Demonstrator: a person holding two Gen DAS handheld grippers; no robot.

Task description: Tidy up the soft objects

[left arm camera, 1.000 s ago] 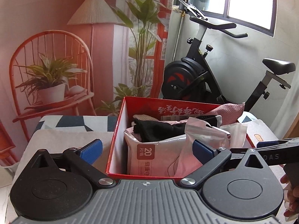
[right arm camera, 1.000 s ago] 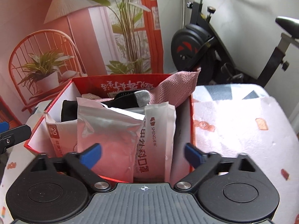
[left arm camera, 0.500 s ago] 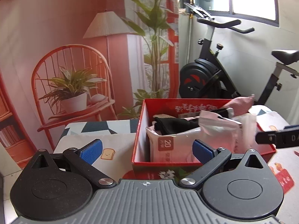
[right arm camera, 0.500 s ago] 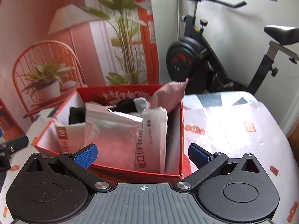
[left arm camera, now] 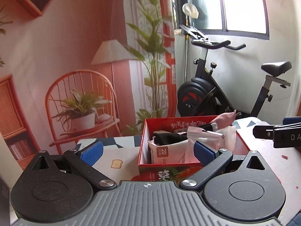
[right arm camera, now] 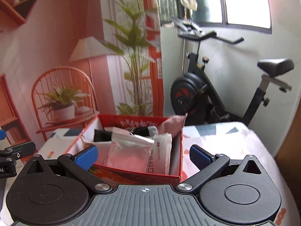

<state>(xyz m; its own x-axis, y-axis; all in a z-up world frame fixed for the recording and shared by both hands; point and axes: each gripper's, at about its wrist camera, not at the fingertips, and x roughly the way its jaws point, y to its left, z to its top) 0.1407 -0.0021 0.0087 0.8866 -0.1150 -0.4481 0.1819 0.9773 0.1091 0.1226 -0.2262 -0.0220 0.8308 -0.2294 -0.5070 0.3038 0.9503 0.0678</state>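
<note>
Tablecloth (right arm camera: 222, 141) bears red box (left arm camera: 169, 166) near exercise bike (left arm camera: 216, 98); both grippers' fingers (left arm camera: 92, 149) spread wide, empty.

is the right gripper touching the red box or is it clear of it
Apart. The right wrist view shows the right gripper open and empty, its fingers short of the red box, with nothing clamped between them.

red box (left arm camera: 169, 166), pink cloth (right arm camera: 174, 125), blue-padded tongs (right arm camera: 143, 155).
</note>
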